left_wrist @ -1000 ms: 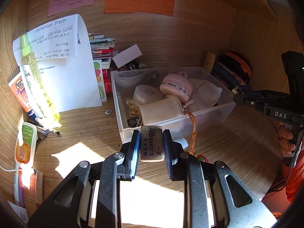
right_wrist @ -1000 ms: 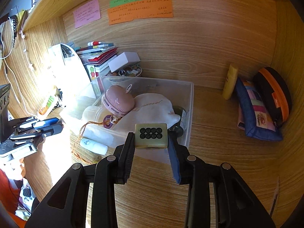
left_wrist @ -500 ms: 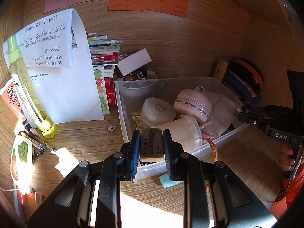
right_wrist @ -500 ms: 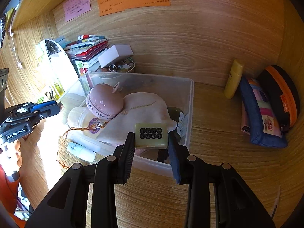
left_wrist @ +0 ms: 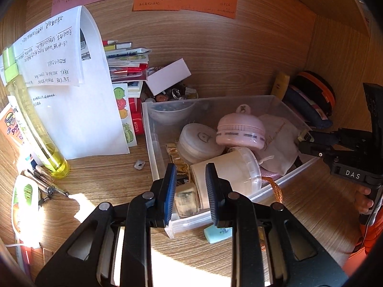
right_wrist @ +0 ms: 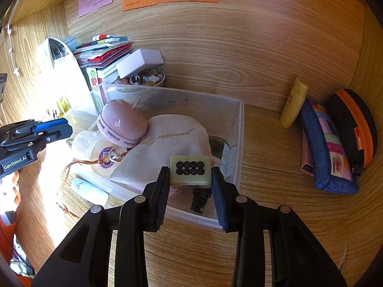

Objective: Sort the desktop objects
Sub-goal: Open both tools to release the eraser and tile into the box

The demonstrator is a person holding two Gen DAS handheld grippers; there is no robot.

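A clear plastic bin (left_wrist: 153, 143) (right_wrist: 239, 129) holds a pink round case (left_wrist: 240, 130) (right_wrist: 122, 124), a white pouch (right_wrist: 172, 148), a white jar (left_wrist: 227, 169) and a round white tin (left_wrist: 199, 141). My left gripper (left_wrist: 190, 179) is open above the bin's near corner. The grey eraser (left_wrist: 186, 199) lies in the bin below its jaws. My right gripper (right_wrist: 190, 174) is shut on a pale green mahjong tile (right_wrist: 190, 171) over the bin's near right edge.
A yellow-green bottle (left_wrist: 36, 129), tubes and pens (left_wrist: 47, 186) lie left. Paper sheets (left_wrist: 71, 91) and books (left_wrist: 126, 57) stand behind. A blue eraser (left_wrist: 219, 233) lies before the bin. A yellow tube (right_wrist: 293, 101) and pouches (right_wrist: 335, 143) sit right.
My left gripper moved forward over the bin, opened and let go of the eraser, which now lies inside. My right gripper advanced over the bin with the tile still held.
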